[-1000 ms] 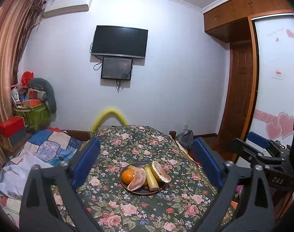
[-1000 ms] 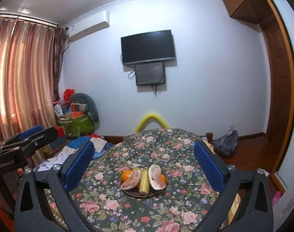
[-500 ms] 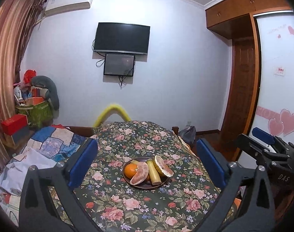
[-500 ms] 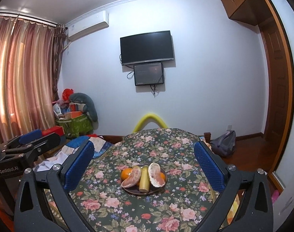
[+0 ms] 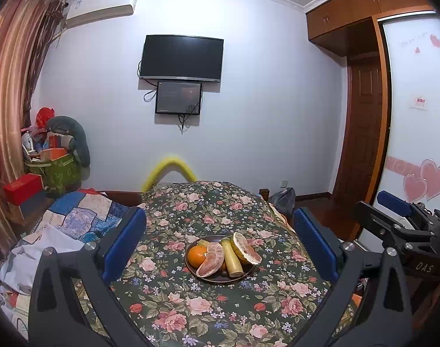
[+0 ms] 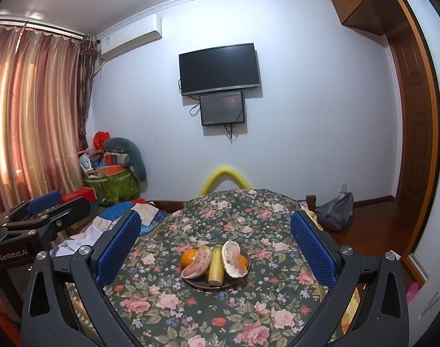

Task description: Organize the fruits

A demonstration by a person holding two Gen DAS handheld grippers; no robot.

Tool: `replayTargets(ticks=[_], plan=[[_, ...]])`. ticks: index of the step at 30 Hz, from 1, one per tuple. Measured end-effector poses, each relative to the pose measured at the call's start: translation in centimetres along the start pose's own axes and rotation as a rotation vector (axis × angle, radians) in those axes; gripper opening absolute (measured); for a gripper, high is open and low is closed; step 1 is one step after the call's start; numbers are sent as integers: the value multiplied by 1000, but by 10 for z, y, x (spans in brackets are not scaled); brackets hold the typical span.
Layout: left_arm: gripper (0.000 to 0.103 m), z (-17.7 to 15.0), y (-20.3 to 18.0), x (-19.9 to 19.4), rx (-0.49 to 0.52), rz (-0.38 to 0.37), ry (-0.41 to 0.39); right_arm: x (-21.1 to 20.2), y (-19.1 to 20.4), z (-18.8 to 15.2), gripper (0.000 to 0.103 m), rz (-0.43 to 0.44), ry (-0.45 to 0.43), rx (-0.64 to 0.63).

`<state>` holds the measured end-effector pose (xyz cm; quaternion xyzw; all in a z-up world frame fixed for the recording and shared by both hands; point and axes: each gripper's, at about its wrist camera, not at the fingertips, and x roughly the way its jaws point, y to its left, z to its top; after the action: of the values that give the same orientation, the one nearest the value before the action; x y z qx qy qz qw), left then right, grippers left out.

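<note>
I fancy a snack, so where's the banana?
The banana lies mid-plate on the flowered tablecloth, between two pomelo pieces, in both views.

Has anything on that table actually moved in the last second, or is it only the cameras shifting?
Only the cameras shifted a little: in the left view the plate now sits slightly further right, so that gripper drifted. Nothing was taken hold of or let go. The left gripper and right gripper stay wide open and empty, and the orange, banana and pomelo pieces lie as before.
</note>
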<state>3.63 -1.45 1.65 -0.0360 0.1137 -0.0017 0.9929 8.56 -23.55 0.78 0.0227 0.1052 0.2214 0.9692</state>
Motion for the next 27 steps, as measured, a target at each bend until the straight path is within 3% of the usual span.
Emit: replayTargets(ticks=[27], plan=[[103, 0, -1, 1, -11, -14, 1, -1, 1, 6, 103, -2, -8, -10]])
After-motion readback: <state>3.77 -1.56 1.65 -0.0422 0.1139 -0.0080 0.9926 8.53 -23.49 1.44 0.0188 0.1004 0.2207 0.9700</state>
